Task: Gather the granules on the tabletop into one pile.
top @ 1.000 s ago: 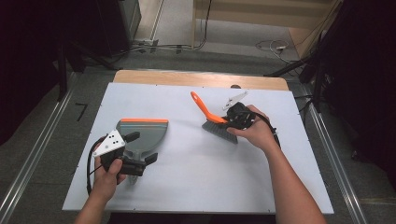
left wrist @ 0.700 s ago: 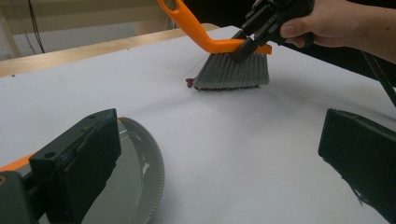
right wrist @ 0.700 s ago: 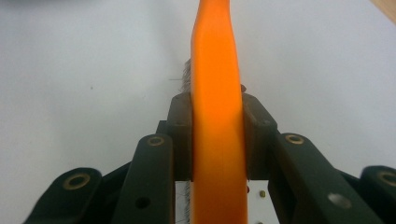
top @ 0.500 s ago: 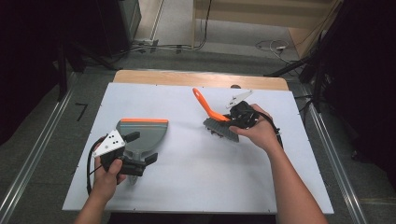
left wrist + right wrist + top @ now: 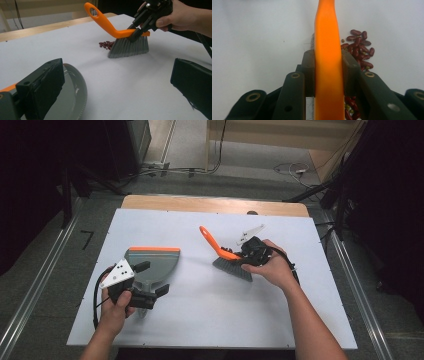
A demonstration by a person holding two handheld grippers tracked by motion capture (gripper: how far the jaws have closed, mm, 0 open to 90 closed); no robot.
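- Two hand-held grippers: right hand-held gripper [image 5: 243, 254] clamps brush [image 5: 125, 37] beside beans [image 5: 106, 44] on table [image 5: 210, 315].
- Left hand-held gripper [image 5: 150, 292], jaws apart (straddling dustpan [image 5: 151, 265] handle).
- Next, probably: sweep beans toward dustpan.

Bright even light, soft focus

Orange-handled brush [image 5: 227, 254] with grey bristles, tilted, bristle tips on the worktop right of centre, handle rising toward the far edge. Small heap of dark red beans [image 5: 106, 44] just beside the bristles. Grey dustpan [image 5: 151, 265] with orange lip, flat, left of centre.
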